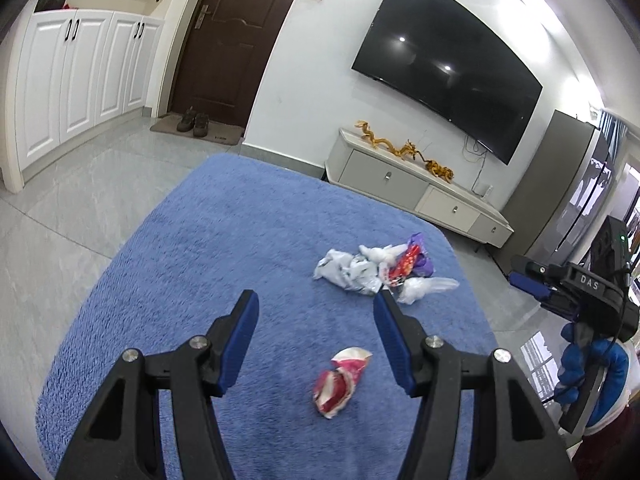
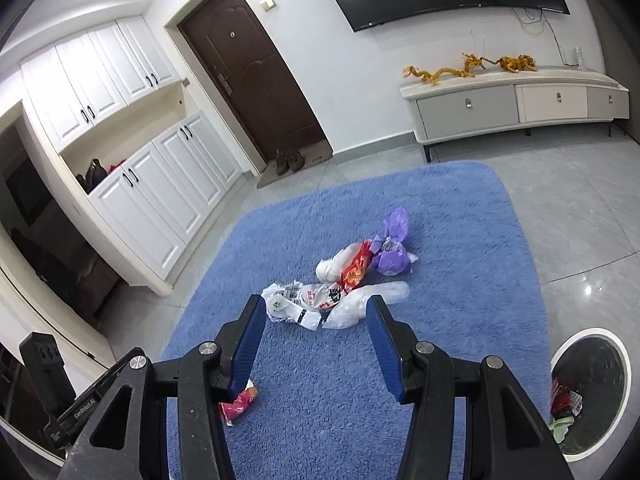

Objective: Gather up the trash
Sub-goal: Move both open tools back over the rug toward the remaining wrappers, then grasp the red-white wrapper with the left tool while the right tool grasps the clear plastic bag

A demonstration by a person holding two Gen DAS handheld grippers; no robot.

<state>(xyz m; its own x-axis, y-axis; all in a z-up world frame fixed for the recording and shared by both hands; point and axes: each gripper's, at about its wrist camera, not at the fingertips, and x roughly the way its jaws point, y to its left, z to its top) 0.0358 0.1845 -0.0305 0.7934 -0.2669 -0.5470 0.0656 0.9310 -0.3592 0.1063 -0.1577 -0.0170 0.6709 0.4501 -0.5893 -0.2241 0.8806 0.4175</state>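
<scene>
Your left tongs [image 1: 316, 304] stand apart with nothing between the blue pads, hanging over the blue rug [image 1: 192, 248] and tipped downward. Just below them on the rug lies a crumpled red-and-white wrapper [image 1: 340, 380], alone and apart from the rest; in the right wrist view the same wrapper [image 2: 238, 402] peeks out beneath the left finger of your right tongs [image 2: 316, 312]. Those right tongs are also apart and empty, aimed down at the rug. Just beyond their tips sits the main pile of trash [image 2: 344, 280]: a torn white printed bag [image 2: 292, 304], a clear plastic bag [image 2: 360, 304] touching it, a red snack packet [image 2: 356, 268] on top, and a purple wrapper [image 2: 392, 248] at the far end. In the left wrist view that pile [image 1: 380, 272] lies ahead and to the right of the tips. At the lower right edge of the right wrist view, off the rug on the tiled floor, stands a round white-rimmed bin [image 2: 588, 392] with some red and green scraps already inside. Farther off, a pair of shoes [image 2: 288, 160] rests on a mat by the dark door [image 2: 252, 80], white cabinets [image 2: 160, 200] line the left wall, and a low media cabinet [image 2: 516, 104] carries golden dragon figures [image 2: 440, 74] beneath the wall television [image 1: 448, 80].
</scene>
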